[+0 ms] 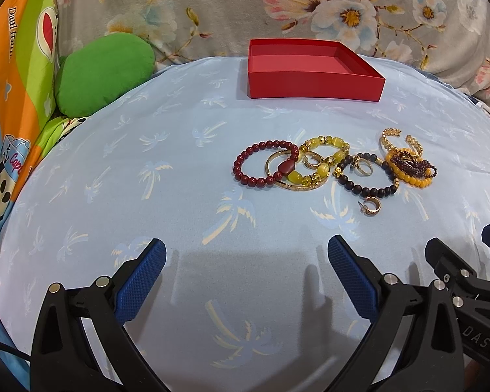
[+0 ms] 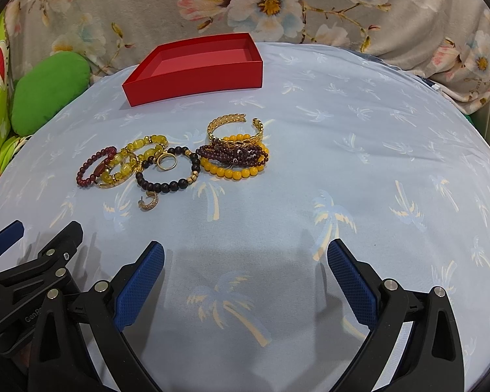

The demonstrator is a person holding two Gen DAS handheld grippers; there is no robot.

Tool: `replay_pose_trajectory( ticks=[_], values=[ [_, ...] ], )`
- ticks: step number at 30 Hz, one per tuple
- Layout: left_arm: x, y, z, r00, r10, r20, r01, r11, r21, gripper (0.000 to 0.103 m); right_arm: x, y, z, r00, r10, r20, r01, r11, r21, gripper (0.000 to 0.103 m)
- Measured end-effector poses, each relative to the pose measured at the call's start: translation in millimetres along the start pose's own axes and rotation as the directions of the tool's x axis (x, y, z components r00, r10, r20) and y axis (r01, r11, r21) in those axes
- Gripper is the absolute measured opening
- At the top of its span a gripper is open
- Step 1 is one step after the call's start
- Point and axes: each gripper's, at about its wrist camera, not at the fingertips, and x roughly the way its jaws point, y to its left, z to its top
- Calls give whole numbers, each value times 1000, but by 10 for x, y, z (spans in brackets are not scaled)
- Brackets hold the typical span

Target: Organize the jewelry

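Note:
An empty red box [image 1: 313, 68] [image 2: 196, 68] stands at the far side of a pale blue palm-print cushion [image 1: 147, 170]. Nearer lies a pile of jewelry: a dark red bead bracelet [image 1: 245, 171] [image 2: 85, 170], a yellow bead bracelet [image 1: 326, 145] [image 2: 140, 145], a black bead bracelet [image 1: 372, 189] [image 2: 166, 184], an orange bead bracelet [image 2: 232, 171], a gold cuff [image 1: 398, 142] [image 2: 235, 124], a gold ring [image 2: 166, 160] and a gold hoop earring [image 1: 372, 205] [image 2: 150, 201]. My left gripper [image 1: 246, 246] and my right gripper [image 2: 245, 248] are open and empty, short of the pile.
A green pillow [image 1: 104, 68] [image 2: 49, 88] lies at the back left beside a colourful cartoon cloth [image 1: 16, 98]. A floral blanket [image 1: 343, 9] [image 2: 277, 3] runs along the back. The right gripper's body shows at the left wrist view's right edge [image 1: 457, 268].

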Motion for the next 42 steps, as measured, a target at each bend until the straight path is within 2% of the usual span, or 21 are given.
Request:
replay_pose_trajectory(
  ticks=[34,42],
  values=[
    [0,0,-6,1000,0,2,0,1000,-1,95,-5,6,-3,1000,-1,-1,1,1000,2,97],
    [7,26,46,1000,10,-15,-11,1000,-12,95,-10,-112,15,1000,15,-26,-14,999,40,97]
  ],
)
